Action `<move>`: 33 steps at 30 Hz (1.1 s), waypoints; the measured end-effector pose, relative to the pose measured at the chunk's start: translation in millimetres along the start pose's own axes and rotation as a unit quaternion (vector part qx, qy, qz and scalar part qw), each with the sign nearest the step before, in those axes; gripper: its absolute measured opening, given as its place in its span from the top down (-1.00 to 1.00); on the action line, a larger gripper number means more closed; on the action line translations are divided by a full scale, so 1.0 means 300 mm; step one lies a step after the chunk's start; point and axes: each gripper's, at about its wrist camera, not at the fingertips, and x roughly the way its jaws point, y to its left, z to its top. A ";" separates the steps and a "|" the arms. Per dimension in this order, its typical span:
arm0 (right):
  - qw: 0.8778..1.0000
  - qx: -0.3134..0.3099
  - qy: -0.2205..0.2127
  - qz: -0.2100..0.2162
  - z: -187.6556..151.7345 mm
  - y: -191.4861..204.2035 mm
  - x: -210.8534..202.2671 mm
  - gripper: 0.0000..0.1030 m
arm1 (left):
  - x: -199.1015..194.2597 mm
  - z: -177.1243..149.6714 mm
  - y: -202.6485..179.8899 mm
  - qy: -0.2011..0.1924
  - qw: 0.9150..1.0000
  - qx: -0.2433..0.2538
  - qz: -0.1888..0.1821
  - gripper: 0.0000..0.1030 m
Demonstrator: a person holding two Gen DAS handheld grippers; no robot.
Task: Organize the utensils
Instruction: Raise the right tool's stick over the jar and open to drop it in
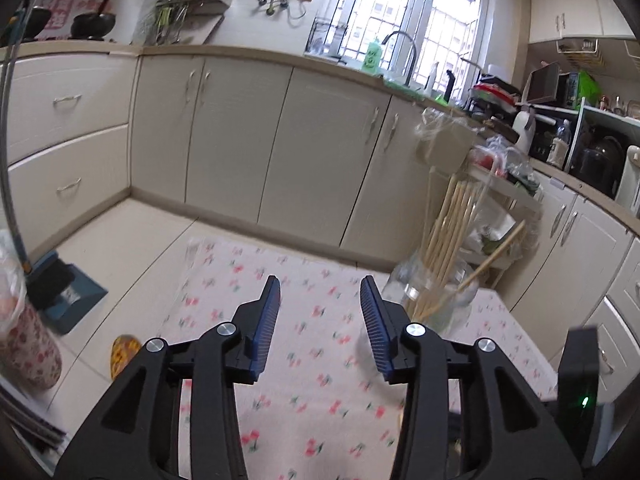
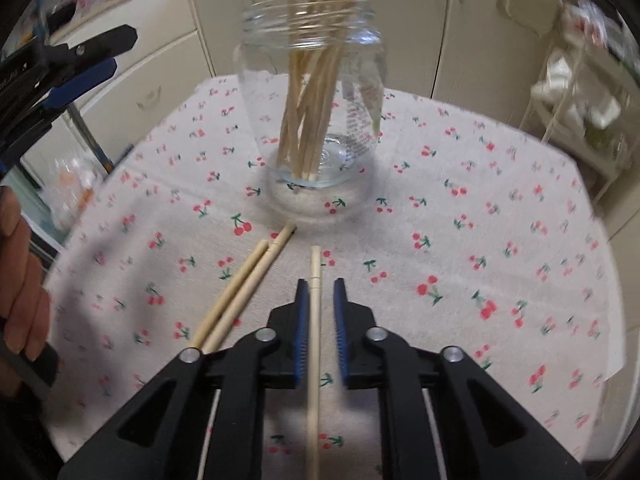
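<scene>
Cherry tablecloth (image 2: 480,240): right gripper (image 2: 322,283) slightly apart around a chopstick (image 2: 315,264) (left gripper (image 1: 320,280) wide, empty).

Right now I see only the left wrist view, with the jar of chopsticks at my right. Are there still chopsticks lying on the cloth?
Observer: Yes. The right wrist view shows three on the tablecloth in front of the jar: a pair and a single chopstick.
Operator: Where is the right gripper?
Observer: The right gripper straddles the single chopstick. Its fingers are close together, but a gap shows beside the right one, so there is no grip yet.
Operator: Is my left gripper in its way?
Observer: No. The left gripper is at the far left, apart from the pair and the jar.
</scene>
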 end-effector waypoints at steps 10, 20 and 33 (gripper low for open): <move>0.974 0.168 -0.100 0.117 -0.029 -0.097 -0.188 0.89 | -0.002 -0.121 0.041 0.021 0.999 -0.032 0.010 -0.09; 0.882 0.194 -0.416 0.103 0.197 -0.066 -0.519 0.88 | -0.001 -0.125 0.081 0.015 0.997 -0.076 0.006 -0.21; 0.845 0.242 -0.476 -0.010 0.397 -0.119 -0.375 0.88 | 0.028 -0.125 0.095 0.029 0.996 -0.089 -0.014 -0.25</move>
